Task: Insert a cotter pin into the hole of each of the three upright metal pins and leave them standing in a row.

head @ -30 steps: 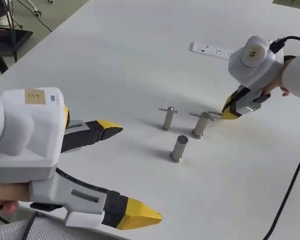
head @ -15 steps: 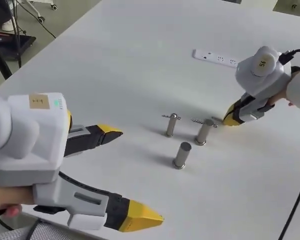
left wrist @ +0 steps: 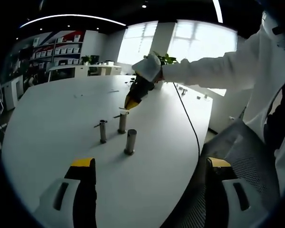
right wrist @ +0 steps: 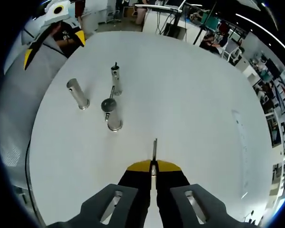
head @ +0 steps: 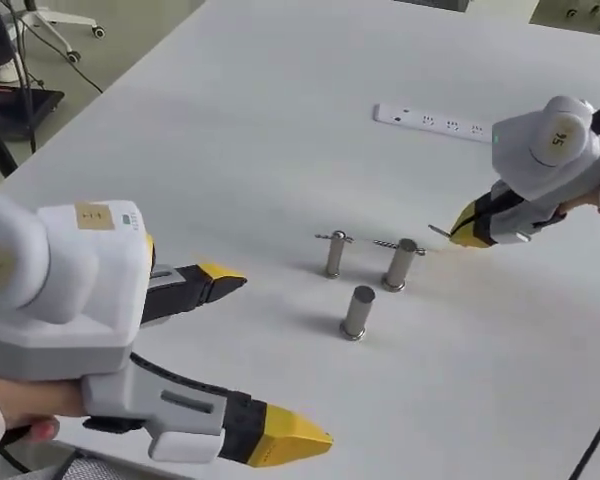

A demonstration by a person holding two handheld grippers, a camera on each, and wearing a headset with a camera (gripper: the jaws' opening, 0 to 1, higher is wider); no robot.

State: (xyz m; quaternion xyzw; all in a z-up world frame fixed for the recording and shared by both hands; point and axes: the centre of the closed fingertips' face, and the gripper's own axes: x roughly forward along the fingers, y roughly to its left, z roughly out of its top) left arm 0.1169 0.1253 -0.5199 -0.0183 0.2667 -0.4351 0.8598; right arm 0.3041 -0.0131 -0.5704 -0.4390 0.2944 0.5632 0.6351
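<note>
Three upright metal pins stand on the white table. The far-left pin [head: 335, 253] and the pin to its right [head: 398, 263] each carry a cotter pin through the top. The nearer pin [head: 357, 312] has a bare top. My right gripper [head: 458, 233] hovers just right of the row, shut on a thin cotter pin [right wrist: 155, 147] that points toward the pins [right wrist: 111, 114]. My left gripper [head: 270, 360] is open and holds nothing, near the front of the table, with the three pins [left wrist: 122, 122] ahead of it.
A white power strip [head: 435, 122] lies at the back of the table. A black cable [head: 595, 440] runs along the right side. The table's left edge [head: 90, 105] drops to the floor, with chairs beyond. White tabletop surrounds the pins.
My right gripper has drawn slightly back to the right of the right-hand pin, still shut. The left gripper stays open in about the same place; the head camera has shifted.
</note>
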